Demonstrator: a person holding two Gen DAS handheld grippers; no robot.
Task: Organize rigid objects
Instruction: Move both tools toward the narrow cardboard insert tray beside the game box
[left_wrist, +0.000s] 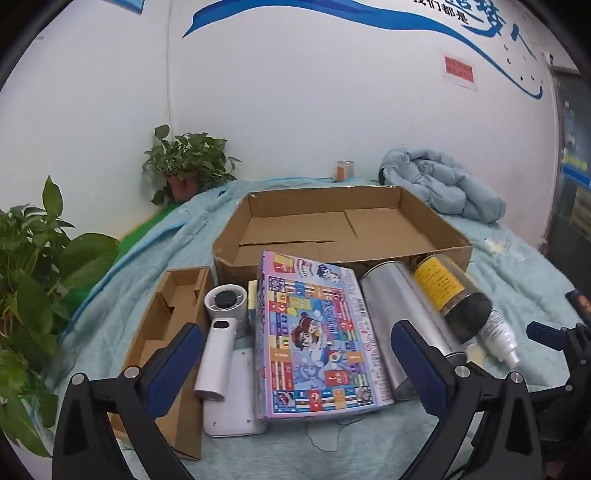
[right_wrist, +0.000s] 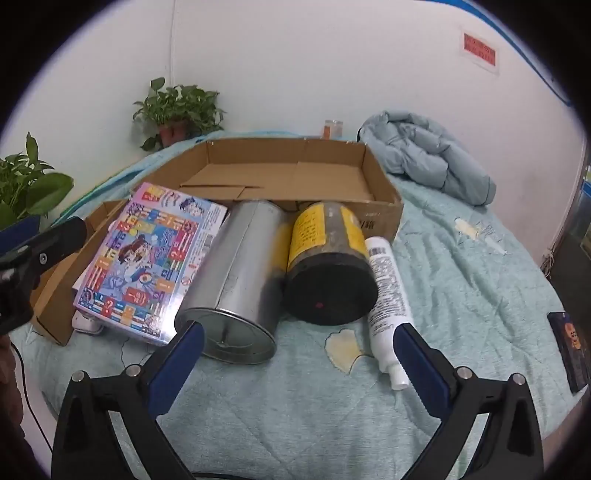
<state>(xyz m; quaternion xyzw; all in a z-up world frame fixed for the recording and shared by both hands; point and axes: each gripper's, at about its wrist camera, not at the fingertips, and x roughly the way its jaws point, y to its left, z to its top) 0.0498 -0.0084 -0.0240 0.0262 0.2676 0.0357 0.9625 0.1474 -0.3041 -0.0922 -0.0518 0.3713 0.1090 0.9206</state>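
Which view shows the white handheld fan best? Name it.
Left wrist view: the white handheld fan lies in full sight between the small cardboard box and the game box. The right wrist view hides it behind the game box.

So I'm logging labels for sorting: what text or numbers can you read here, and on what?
"我们都是", partly cut off: blue lettering on the wall.
"?" marks: squares on the colourful game box.
Red wall sign: blurred.
Yellow jar label: too small.
White bottle: barcode and print, unreadable.
Big cardboard box: dark print on its side, unreadable.
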